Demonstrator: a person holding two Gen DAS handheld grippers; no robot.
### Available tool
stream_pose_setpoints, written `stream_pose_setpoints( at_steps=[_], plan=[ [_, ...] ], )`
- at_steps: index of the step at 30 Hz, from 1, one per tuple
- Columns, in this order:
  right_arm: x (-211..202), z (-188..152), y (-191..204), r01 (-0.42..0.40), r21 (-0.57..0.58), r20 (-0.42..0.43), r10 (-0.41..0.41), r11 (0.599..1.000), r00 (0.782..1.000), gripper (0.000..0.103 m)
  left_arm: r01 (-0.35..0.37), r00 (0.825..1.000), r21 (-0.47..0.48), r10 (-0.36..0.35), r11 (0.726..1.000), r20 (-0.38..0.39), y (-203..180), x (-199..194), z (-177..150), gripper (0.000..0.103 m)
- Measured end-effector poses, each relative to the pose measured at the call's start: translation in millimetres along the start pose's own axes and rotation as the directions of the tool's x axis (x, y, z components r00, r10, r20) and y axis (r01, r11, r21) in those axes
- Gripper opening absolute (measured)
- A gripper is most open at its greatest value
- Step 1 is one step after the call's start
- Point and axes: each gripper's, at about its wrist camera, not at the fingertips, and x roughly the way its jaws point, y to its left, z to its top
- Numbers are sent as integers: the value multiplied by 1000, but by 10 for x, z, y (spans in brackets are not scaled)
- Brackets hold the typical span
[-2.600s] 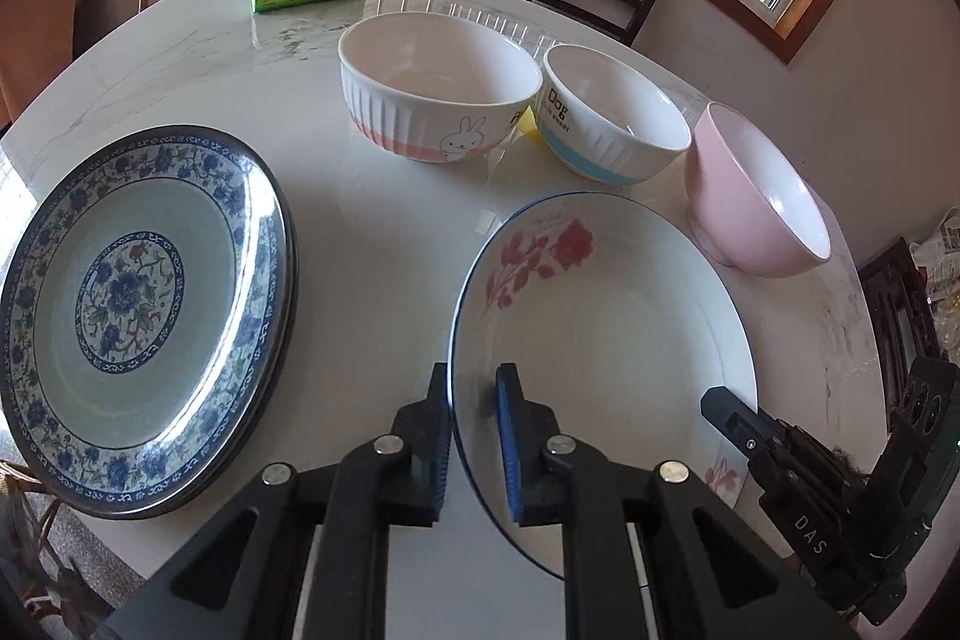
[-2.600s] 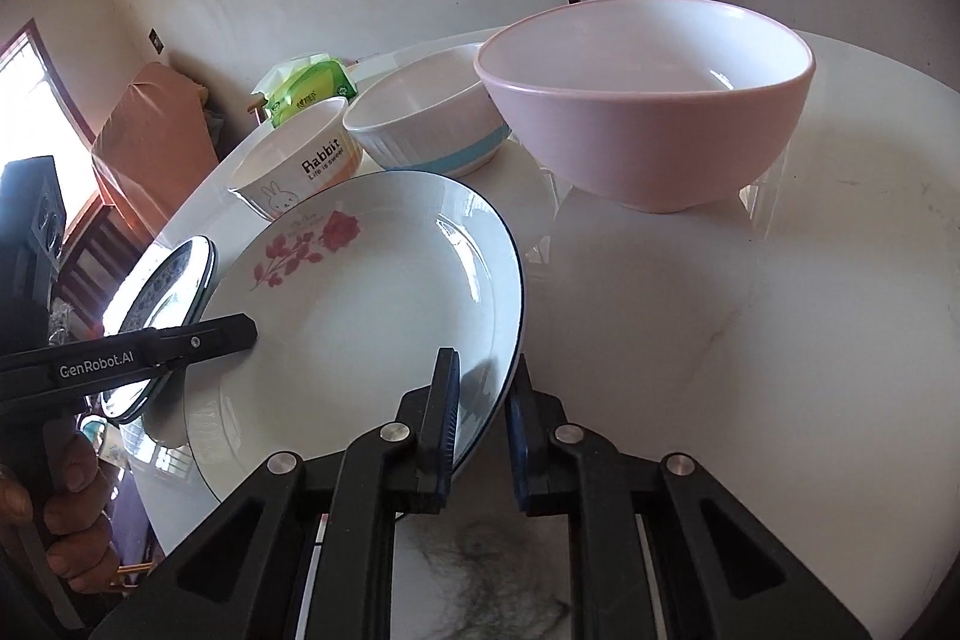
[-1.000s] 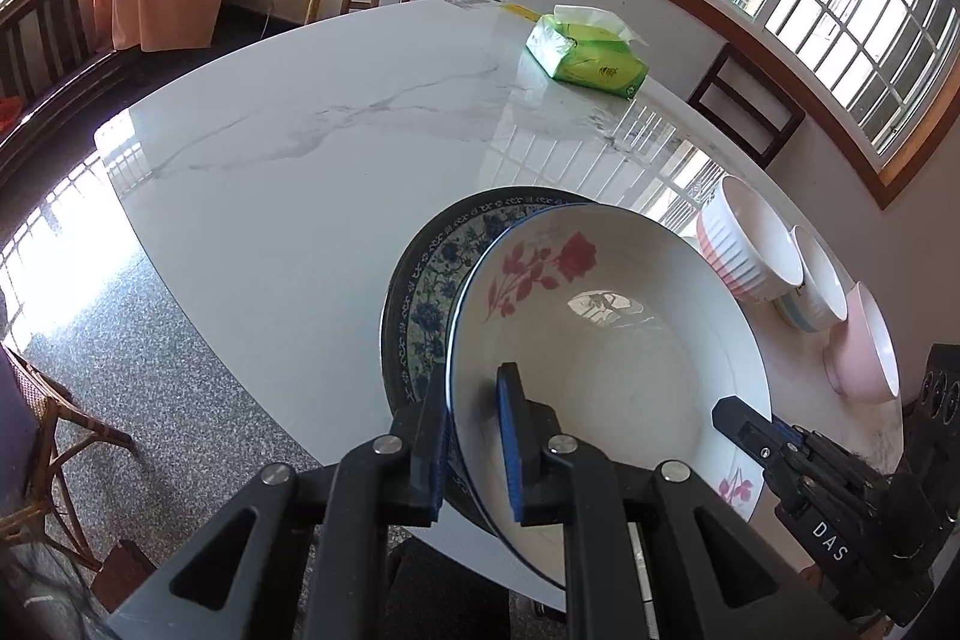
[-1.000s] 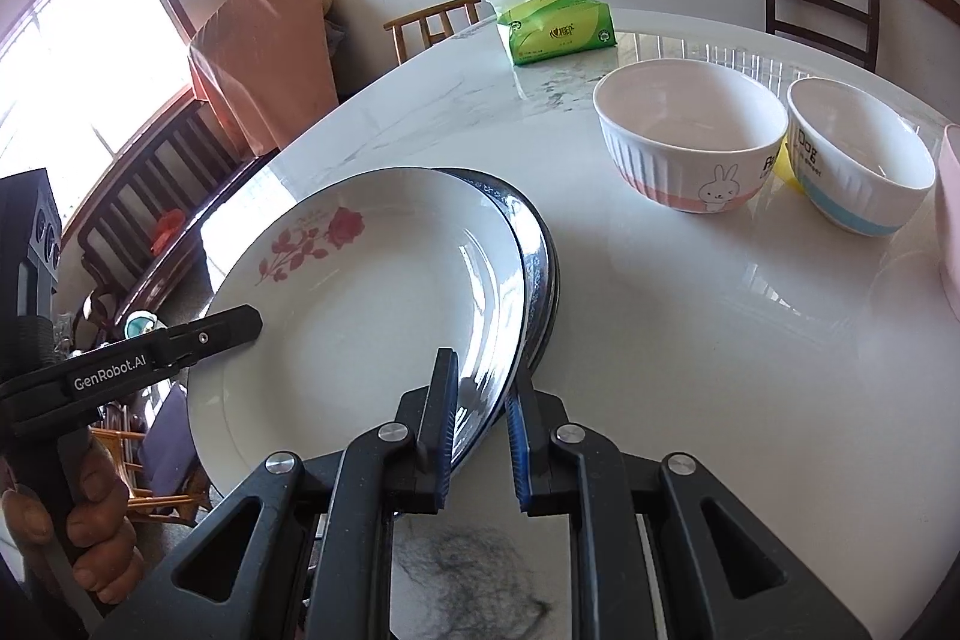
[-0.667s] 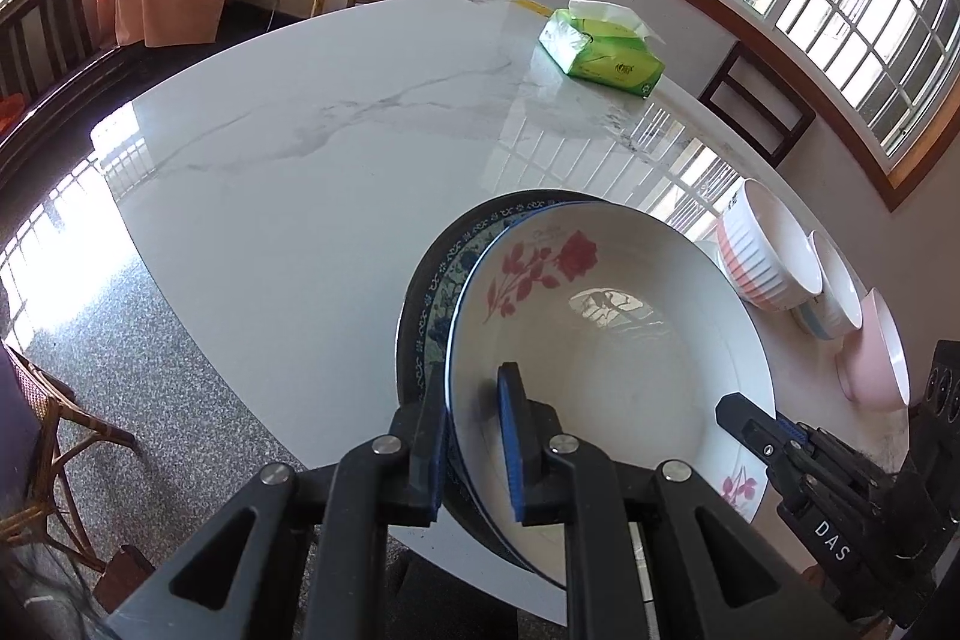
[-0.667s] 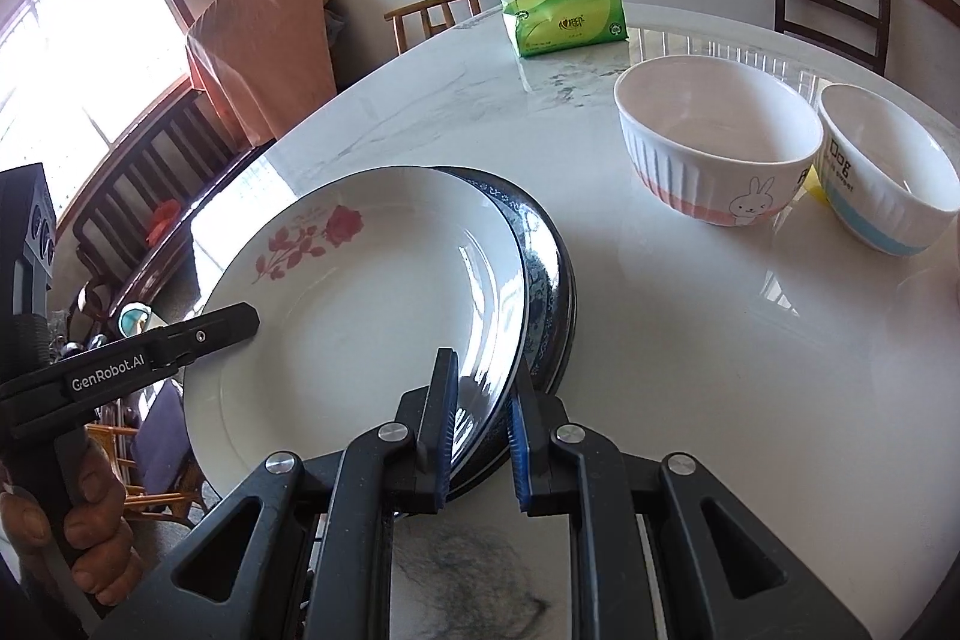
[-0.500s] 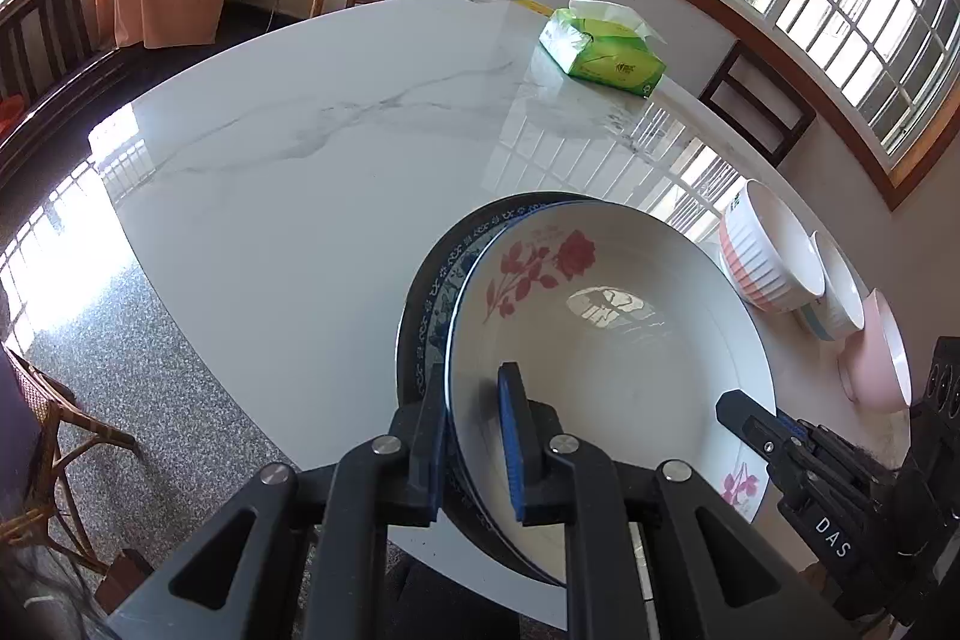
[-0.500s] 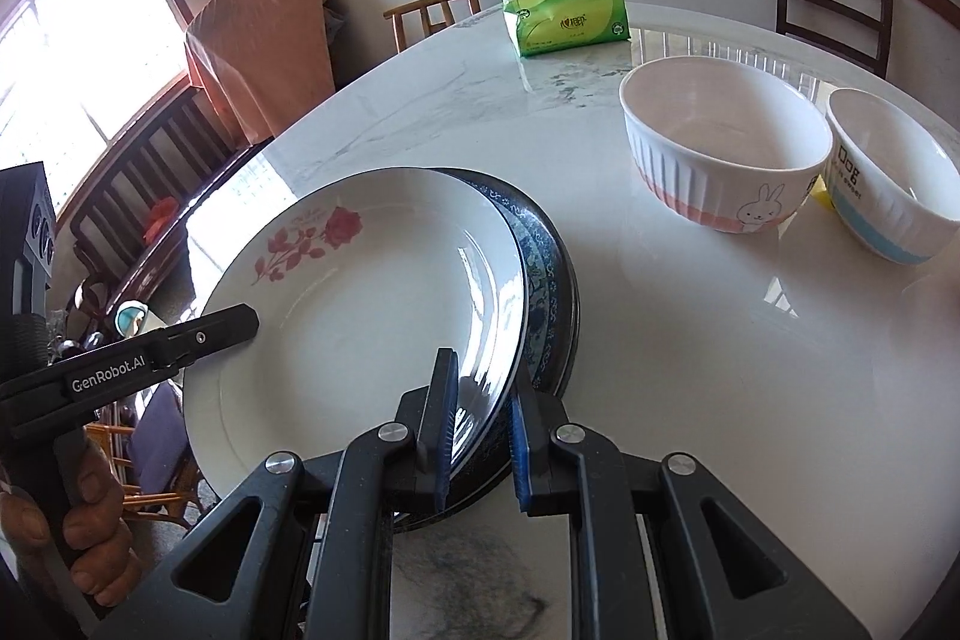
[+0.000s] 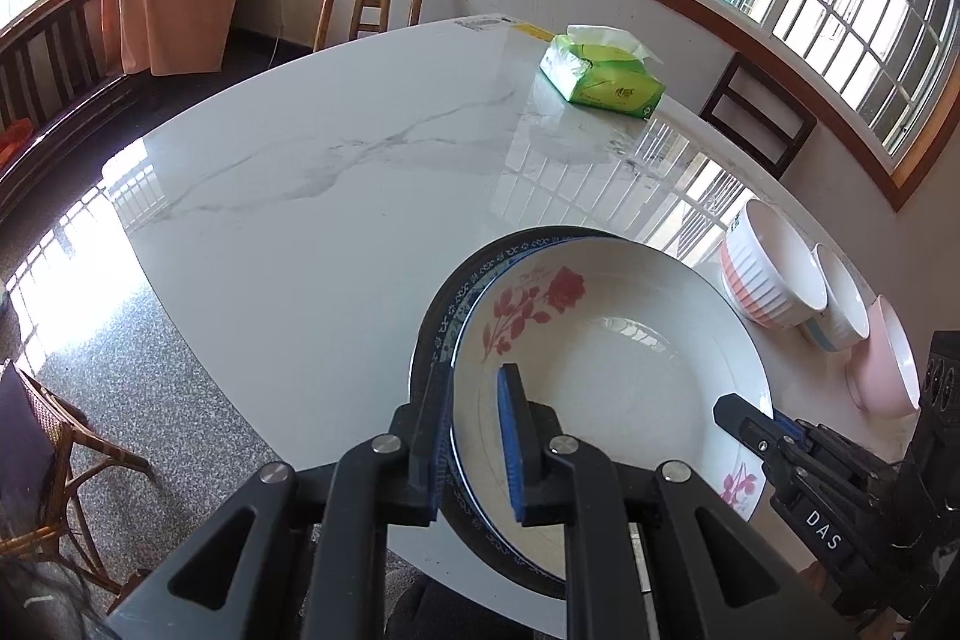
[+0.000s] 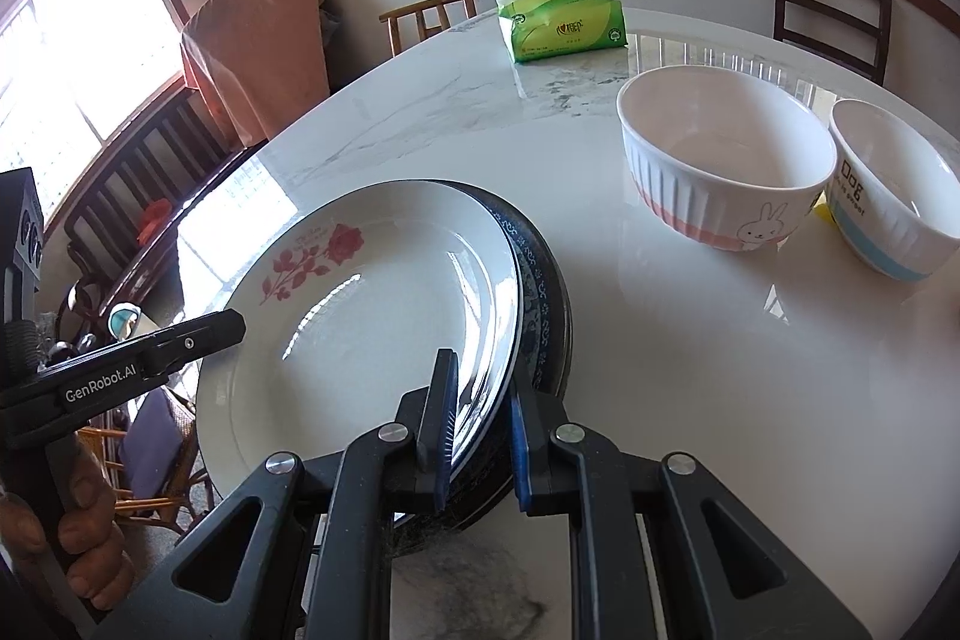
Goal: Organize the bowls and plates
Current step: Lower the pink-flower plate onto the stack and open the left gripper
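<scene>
I have the round white ceramic plate with red rose prints (image 9: 624, 358) lying face up over the blue-and-white patterned plate with the dark rim (image 9: 447, 322), near the edge of the white marble table (image 9: 336, 196) closest to me. Being round, it has no long axis to speak of; its large rose points toward the far side of the table, and a small pink sprig sits at the near rim. The white plate is shifted slightly off centre, so a crescent of the blue plate shows past its edge on one side. I cannot tell whether the two are resting fully flat together or whether the upper one is tipped a little.

My left gripper (image 9: 474, 436) pinches the white plate's rim, one blue pad inside the well and the other outside. My right gripper (image 10: 480, 430) is clamped on the opposite rim in the same way. In the right wrist view a hand (image 10: 66, 538) grips the left tool's handle.

Beyond the plates stand a ribbed white bowl with a pink band and a rabbit (image 10: 726, 160), just beside it a white bowl with a blue band (image 10: 894, 196), then a plain pink bowl (image 9: 885, 358). A green tissue pack (image 9: 600, 79) lies at the far side.
</scene>
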Motion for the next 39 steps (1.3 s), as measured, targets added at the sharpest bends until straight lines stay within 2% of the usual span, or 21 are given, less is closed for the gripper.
stream_pose_setpoints(
  at_steps=[7,13,16,17,18,21,25,31,35,38,39],
  plan=[
    [31,13,39,21,-27,12,-21,999,1000,15,4,1000,7,-4,1000,6,-46,-54,-46,15],
    [30,-2,144,106,-118,57,-100,987,993,17,0,1000,9,0,1000,7,-41,-69,-59,16],
    [19,-12,190,142,-156,91,-129,977,988,25,-11,1000,24,11,1000,25,-85,-115,-67,16],
    [0,-16,211,170,-172,116,-151,970,982,33,-18,999,30,17,999,32,-107,-132,-75,16],
    [-27,-21,235,202,-189,146,-176,961,973,42,-24,999,37,23,999,41,-132,-151,-80,16],
    [-154,-37,279,247,-224,227,-196,943,954,54,-37,997,70,32,997,69,-243,-224,-113,16],
    [-406,-97,192,278,-178,326,-210,944,922,59,-59,993,135,44,989,114,-446,-327,-174,16],
    [-875,-304,-134,382,-96,483,-292,919,825,69,-54,989,238,19,970,145,-829,-435,-323,18],
    [-1138,-445,-443,418,-33,499,-348,908,794,72,-51,988,307,2,950,157,-1135,-475,-424,18],
    [-1305,-580,-697,434,22,488,-389,901,782,80,-47,987,352,-12,935,163,-1374,-486,-502,18],
    [-1363,-649,-781,451,45,494,-412,892,766,80,-46,986,368,-16,929,164,-1461,-494,-547,18]
  ],
)
